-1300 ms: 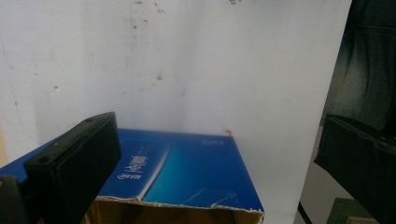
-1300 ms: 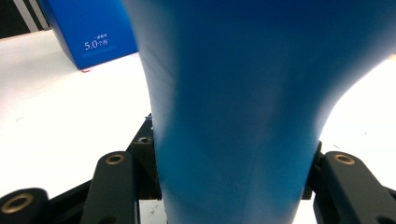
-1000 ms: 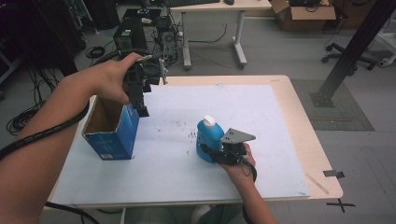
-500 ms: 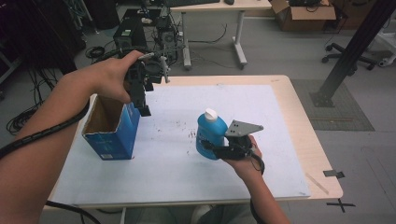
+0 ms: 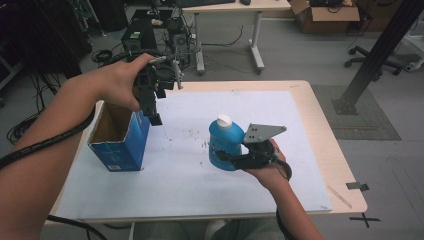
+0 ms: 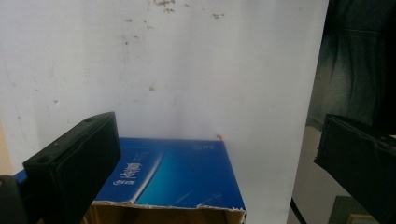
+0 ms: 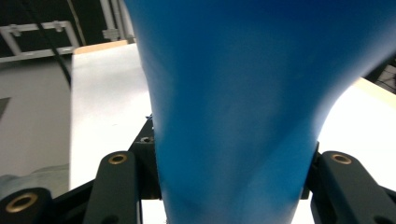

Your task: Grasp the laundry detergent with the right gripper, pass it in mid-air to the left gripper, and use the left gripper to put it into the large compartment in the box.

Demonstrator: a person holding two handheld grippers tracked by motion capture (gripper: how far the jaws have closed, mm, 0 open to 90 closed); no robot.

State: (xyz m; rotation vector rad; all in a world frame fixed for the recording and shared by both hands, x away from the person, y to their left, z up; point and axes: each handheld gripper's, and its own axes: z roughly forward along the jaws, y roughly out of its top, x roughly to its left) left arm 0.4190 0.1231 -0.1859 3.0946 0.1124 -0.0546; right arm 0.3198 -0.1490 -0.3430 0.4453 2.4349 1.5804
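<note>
high view: white cap [image 5: 224, 120] on blue bottle [image 5: 226, 144], right tool [image 7: 224, 186] view: clamped body

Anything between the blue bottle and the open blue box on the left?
Nothing on the white mat lies between them. The blue bottle is clamped in the right gripper. The one thing near the path is the left gripper, open, hanging at the blue box rim on the bottle's side, so it may crowd the opening.

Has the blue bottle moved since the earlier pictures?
Yes. The blue bottle, clamped in the right gripper, has come up off the white mat, and sits no nearer the blue box.
</note>
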